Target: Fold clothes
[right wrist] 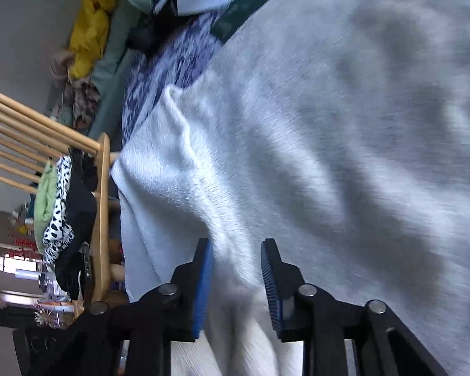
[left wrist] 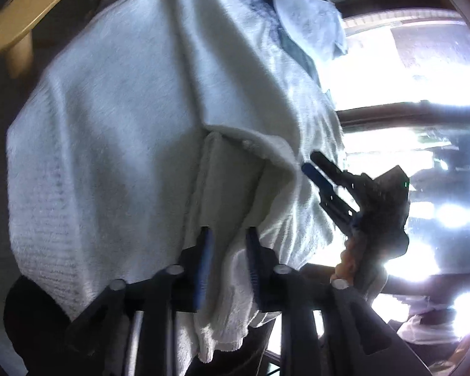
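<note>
A white towel (left wrist: 125, 119) hangs in front of the left wrist camera and fills most of that view. My left gripper (left wrist: 228, 244) is shut on a bunched edge of the towel, which spills down between its blue pads. My right gripper (left wrist: 313, 161) shows at the right of that view, its fingers at the towel's far edge. In the right wrist view the right gripper (right wrist: 236, 250) stands part open with a fold of the white towel (right wrist: 185, 169) between its blue pads; I cannot tell whether the pads press on the cloth. A grey cloth surface (right wrist: 360, 125) lies behind.
A wooden drying rack (right wrist: 100, 206) with black, spotted and green clothes stands at the left. A yellow garment (right wrist: 91, 25) and a blue patterned cloth (right wrist: 172, 62) lie farther off. Bright windows (left wrist: 423, 94) are at the right.
</note>
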A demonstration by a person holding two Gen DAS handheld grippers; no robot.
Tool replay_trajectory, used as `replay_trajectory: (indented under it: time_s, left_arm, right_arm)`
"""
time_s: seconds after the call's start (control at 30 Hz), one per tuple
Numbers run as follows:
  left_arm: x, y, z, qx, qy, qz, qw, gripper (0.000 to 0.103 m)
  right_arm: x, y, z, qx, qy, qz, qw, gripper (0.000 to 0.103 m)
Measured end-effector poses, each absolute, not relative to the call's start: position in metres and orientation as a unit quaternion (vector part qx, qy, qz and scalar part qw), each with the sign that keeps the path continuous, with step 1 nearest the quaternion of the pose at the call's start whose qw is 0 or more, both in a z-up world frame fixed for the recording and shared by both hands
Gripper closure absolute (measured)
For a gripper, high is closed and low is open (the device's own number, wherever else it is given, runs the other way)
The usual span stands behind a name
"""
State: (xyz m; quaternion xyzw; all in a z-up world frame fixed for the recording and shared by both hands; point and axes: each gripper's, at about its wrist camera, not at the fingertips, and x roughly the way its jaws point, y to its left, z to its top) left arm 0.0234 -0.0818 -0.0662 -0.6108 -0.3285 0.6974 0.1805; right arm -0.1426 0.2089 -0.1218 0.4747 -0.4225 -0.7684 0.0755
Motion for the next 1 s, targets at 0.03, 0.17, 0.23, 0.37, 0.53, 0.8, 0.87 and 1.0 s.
replay_trajectory:
  time_s: [0.03, 0.17, 0.23, 0.37, 0.53, 0.8, 0.87, 1.0]
  left_arm:
    - [0.02, -0.078, -0.065, -0.609, -0.324, 0.7, 0.185, 0.059]
    - [0.013, -0.061, -0.067, -0.614, -0.289, 0.707, 0.199, 0.058]
    - [-0.001, -0.039, -0.071, -0.622, -0.273, 0.706, 0.198, 0.058]
    - [0.0, -0.027, -0.076, -0.63, -0.251, 0.708, 0.197, 0.099]
    - [0.001, -0.05, -0.065, -0.615, -0.251, 0.727, 0.177, 0.099]
    - [0.013, -0.119, -0.068, -0.604, -0.264, 0.744, 0.112, 0.099]
    - [0.016, -0.132, -0.071, -0.603, -0.269, 0.743, 0.109, 0.099]
    - [0.017, -0.133, -0.072, -0.603, -0.261, 0.746, 0.106, 0.099]
  right_arm:
    - [-0.134, 0.212, -0.119, 0.47, -0.423, -0.771, 0.079, 0.075]
    - [-0.1, 0.216, -0.107, 0.454, -0.425, -0.776, 0.106, 0.075]
    - [-0.086, 0.208, -0.105, 0.455, -0.42, -0.775, 0.127, 0.075]
    - [-0.07, 0.184, -0.104, 0.473, -0.392, -0.774, 0.155, 0.075]
    - [-0.062, 0.159, -0.113, 0.493, -0.377, -0.761, 0.187, 0.075]
    - [-0.061, 0.128, -0.132, 0.513, -0.377, -0.743, 0.204, 0.075]
    - [-0.065, 0.122, -0.135, 0.518, -0.378, -0.74, 0.204, 0.075]
    - [-0.075, 0.113, -0.138, 0.519, -0.379, -0.738, 0.207, 0.075]
